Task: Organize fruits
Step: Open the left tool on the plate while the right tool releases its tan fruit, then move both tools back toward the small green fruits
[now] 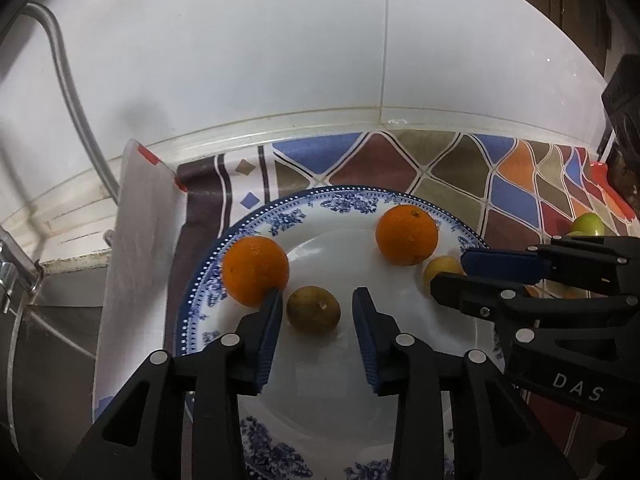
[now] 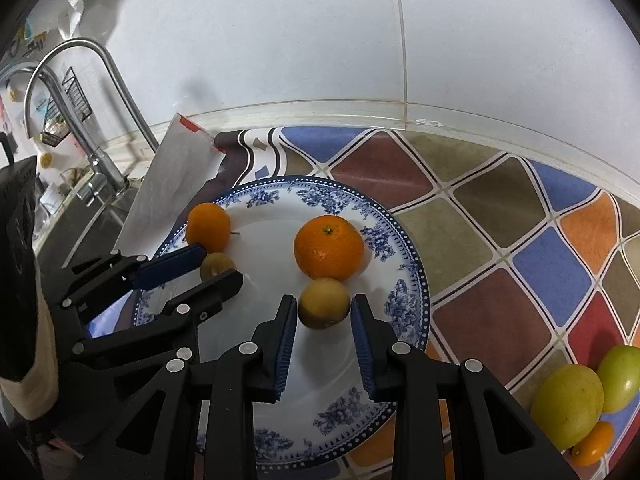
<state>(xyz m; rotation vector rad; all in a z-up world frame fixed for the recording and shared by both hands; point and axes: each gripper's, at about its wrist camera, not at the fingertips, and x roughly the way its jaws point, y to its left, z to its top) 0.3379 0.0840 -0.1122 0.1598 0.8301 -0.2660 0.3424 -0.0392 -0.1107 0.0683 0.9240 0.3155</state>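
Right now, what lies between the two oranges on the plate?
Only bare white plate; the left wrist view shows nothing between the left orange and the right orange.

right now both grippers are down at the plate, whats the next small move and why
Probably let go of the right one's fruit. The left gripper stands open around a brownish fruit resting on the plate; the right gripper is shut on the yellowish fruit, which also looks set down.
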